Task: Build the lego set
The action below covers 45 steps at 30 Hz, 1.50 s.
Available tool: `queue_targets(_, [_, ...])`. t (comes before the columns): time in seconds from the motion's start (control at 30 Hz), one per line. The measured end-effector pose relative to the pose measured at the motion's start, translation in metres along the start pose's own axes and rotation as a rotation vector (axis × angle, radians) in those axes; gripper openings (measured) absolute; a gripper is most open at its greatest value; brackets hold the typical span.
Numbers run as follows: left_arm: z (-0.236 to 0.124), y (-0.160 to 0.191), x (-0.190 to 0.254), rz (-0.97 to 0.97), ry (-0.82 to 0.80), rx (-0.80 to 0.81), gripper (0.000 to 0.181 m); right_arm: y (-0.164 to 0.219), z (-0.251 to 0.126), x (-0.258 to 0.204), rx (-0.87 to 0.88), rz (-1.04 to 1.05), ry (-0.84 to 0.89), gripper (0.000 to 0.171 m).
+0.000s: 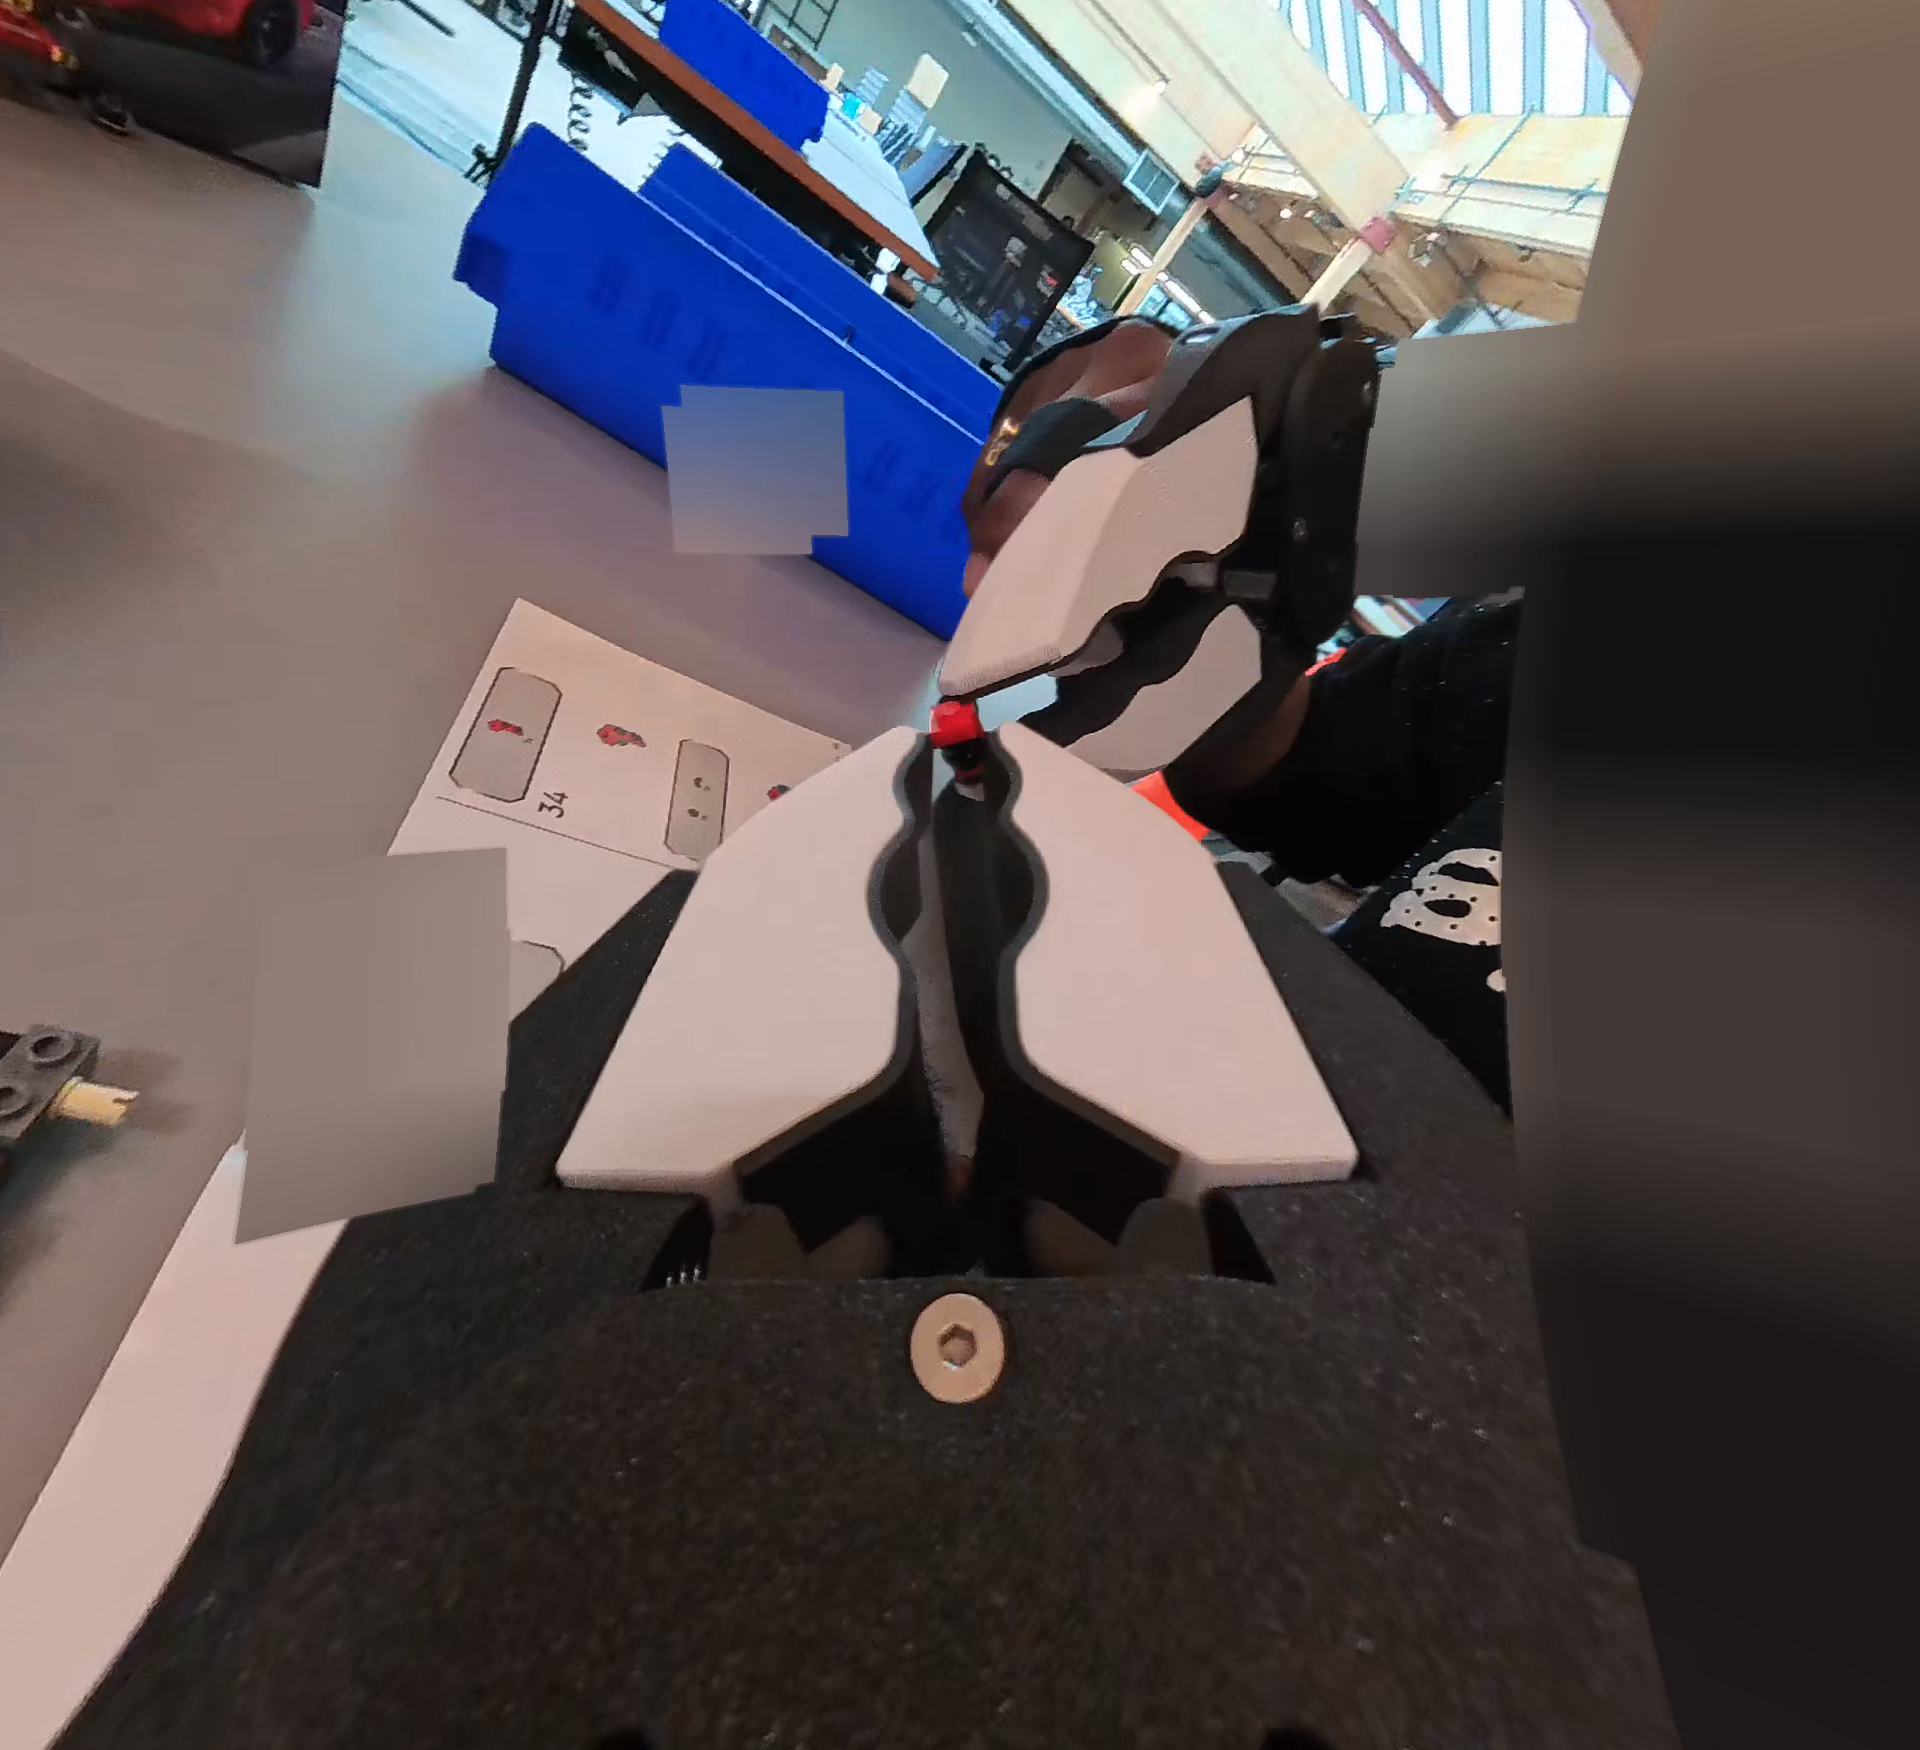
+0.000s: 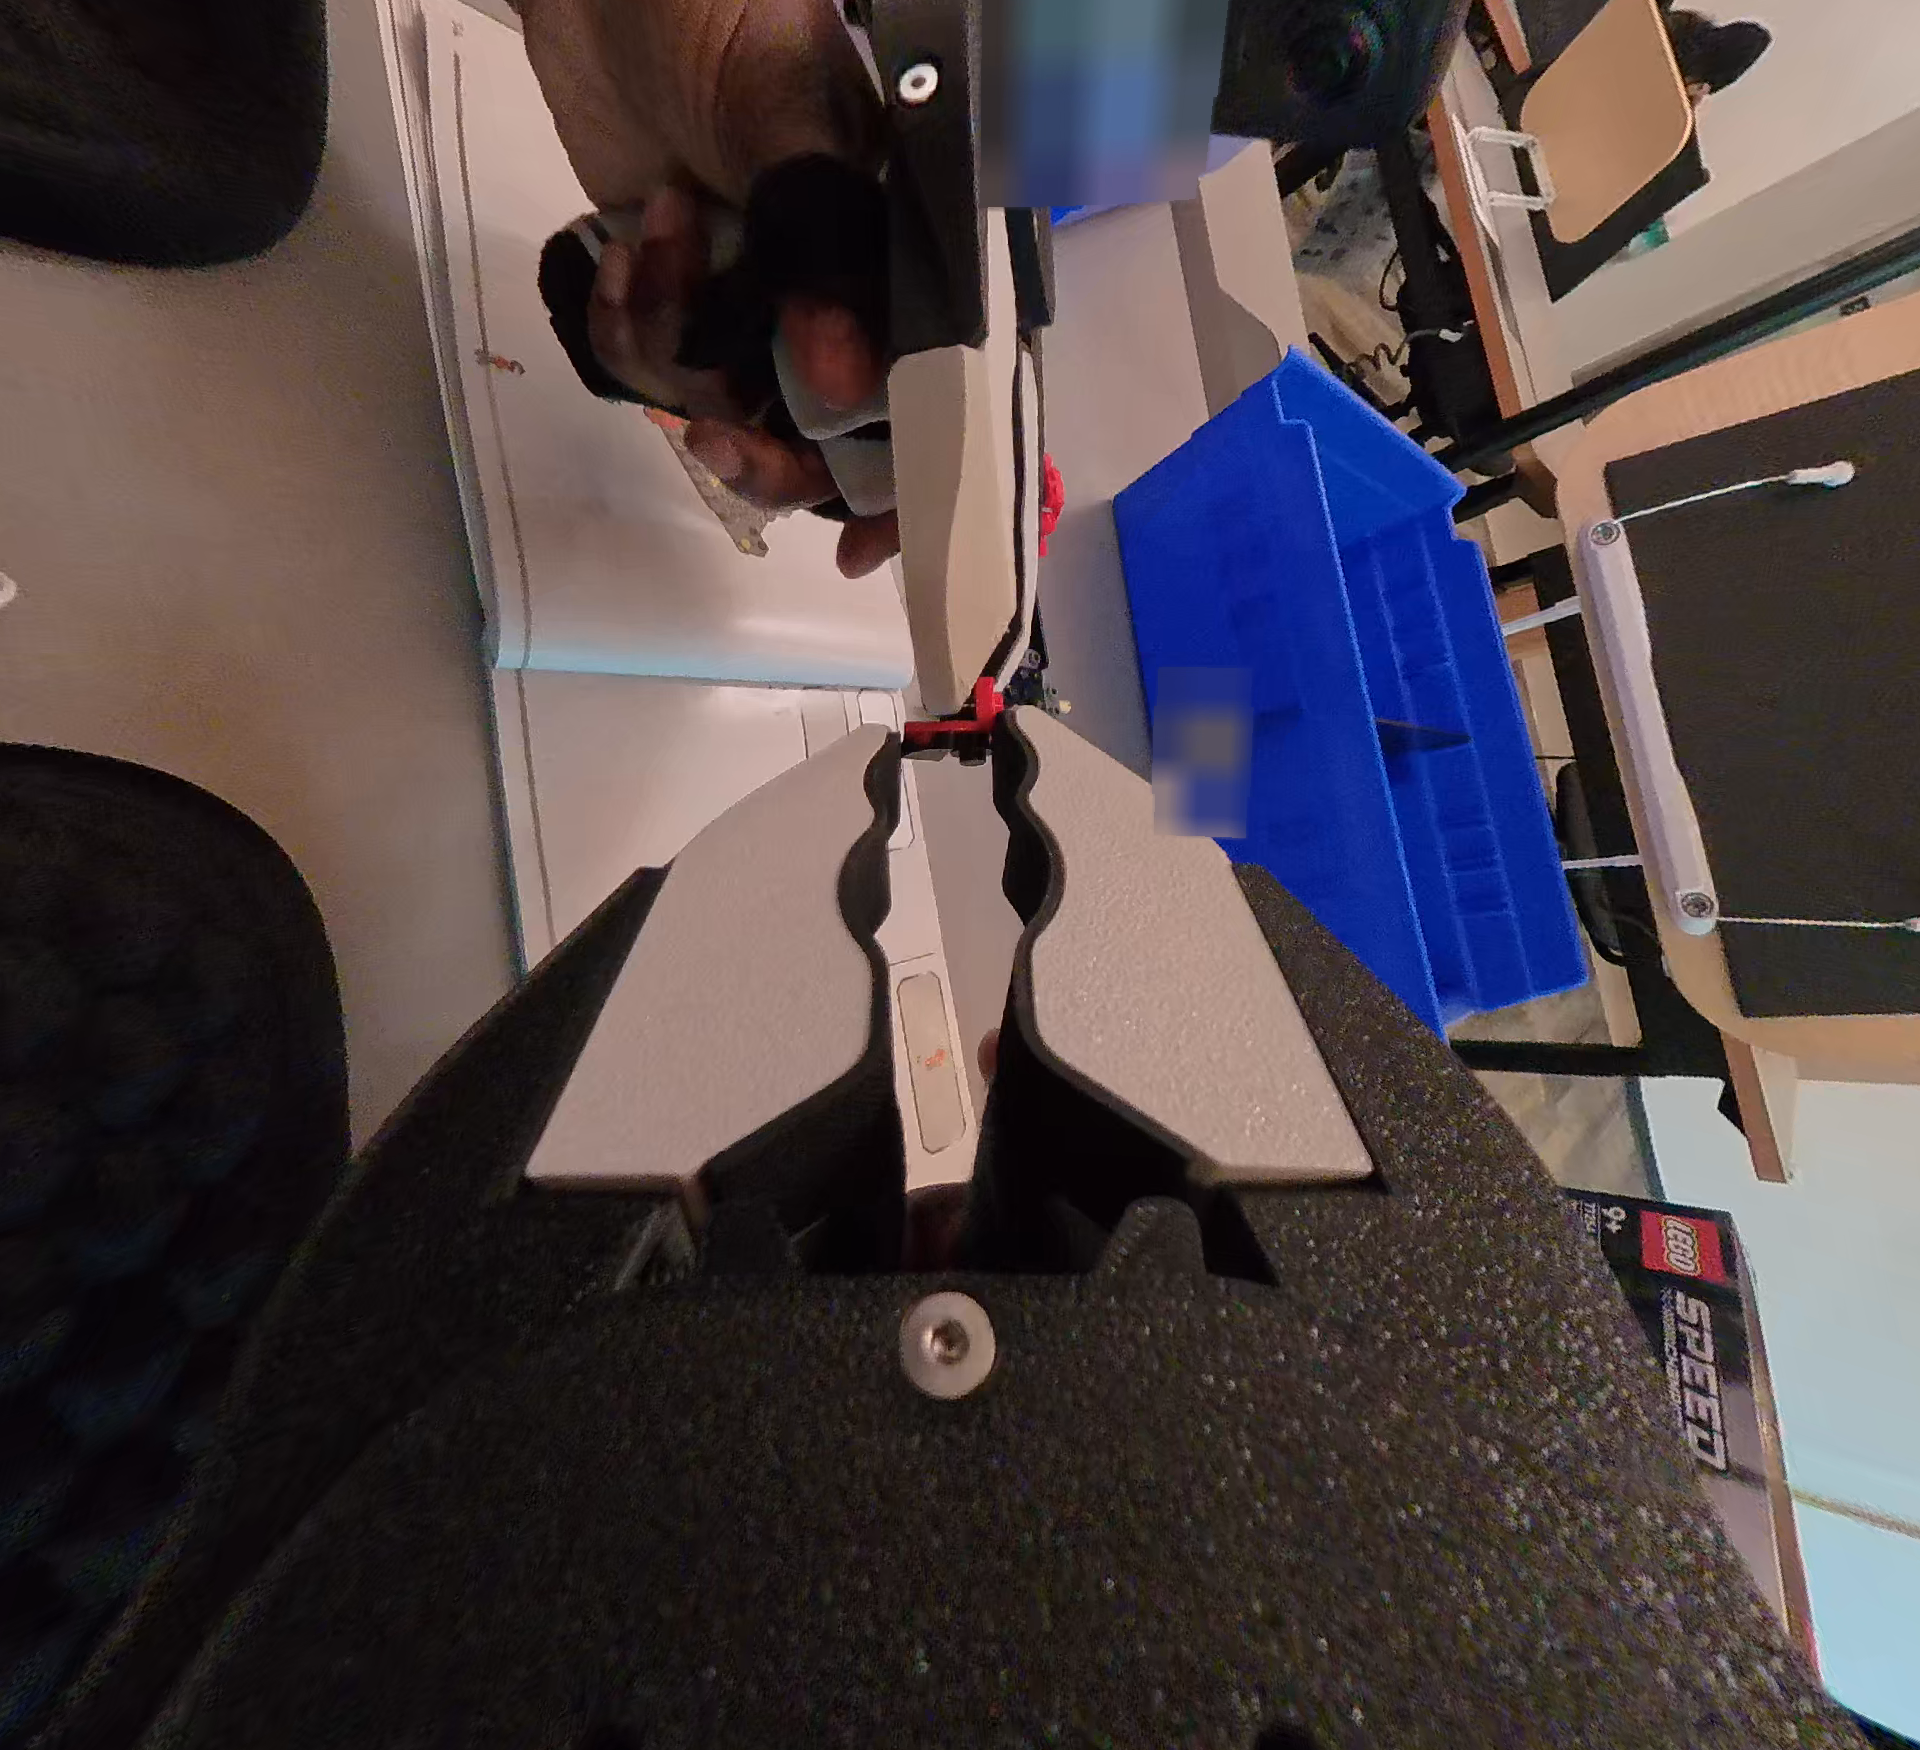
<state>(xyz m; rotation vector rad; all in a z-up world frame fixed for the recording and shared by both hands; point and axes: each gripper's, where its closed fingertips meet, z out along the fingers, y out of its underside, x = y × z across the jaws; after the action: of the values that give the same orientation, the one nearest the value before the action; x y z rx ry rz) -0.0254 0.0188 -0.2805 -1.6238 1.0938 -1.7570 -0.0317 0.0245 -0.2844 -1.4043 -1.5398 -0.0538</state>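
My left gripper is shut on a small black-and-red lego piece held above the table. My right gripper comes in from the upper right and its tips meet that same piece from above. In the right wrist view my right gripper is shut on a small red-and-black lego piece. The left gripper comes down from the top, seen edge-on, and its tip touches a red part joined to it. The two grippers meet tip to tip. How the small parts fit together is too small to tell.
An open instruction booklet lies under the grippers; it also shows in the right wrist view. Blue bins stand behind it. A grey lego part with a tan pin lies at the left. The lego box stands at the side. Both grippers' tips are close together, under 4 cm apart.
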Motion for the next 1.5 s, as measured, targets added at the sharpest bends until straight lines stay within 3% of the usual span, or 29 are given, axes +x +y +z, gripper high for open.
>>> queue_targets(0.13, [-0.007,-0.013,0.019,-0.064,0.182,0.108,0.008,-0.017,-0.008,0.007,0.13,0.077,0.016,0.018])
queue_targets(0.23, [-0.023,-0.034,0.049,-0.095,0.449,0.28,0.007,-0.045,-0.024,0.017,0.392,0.237,-0.03,0.025])
queue_targets(0.33, [-0.032,-0.042,0.069,-0.083,0.61,0.372,0.007,-0.072,-0.033,0.026,0.651,0.317,-0.067,0.027])
queue_targets(0.47, [-0.042,-0.05,0.086,-0.121,0.761,0.456,0.007,-0.092,-0.028,0.026,0.755,0.252,-0.098,0.028])
queue_targets(0.57, [-0.044,-0.052,0.088,-0.123,0.782,0.477,0.007,-0.103,-0.03,0.027,0.809,0.23,-0.111,0.022])
queue_targets(0.77, [-0.043,-0.051,0.084,-0.125,0.754,0.46,0.01,-0.102,-0.029,0.029,0.764,0.199,-0.109,0.018])
queue_targets(1.1, [-0.04,-0.048,0.045,-0.008,0.372,0.347,0.022,-0.066,-0.016,0.037,0.354,-0.012,0.039,0.018])
queue_targets(1.27, [-0.036,-0.046,0.047,-0.095,0.433,0.334,0.029,-0.068,-0.014,0.031,0.365,-0.006,0.019,0.018])
queue_targets(1.5, [-0.034,-0.043,0.05,-0.149,0.497,0.337,0.011,-0.068,-0.01,0.028,0.341,0.013,-0.014,0.018])
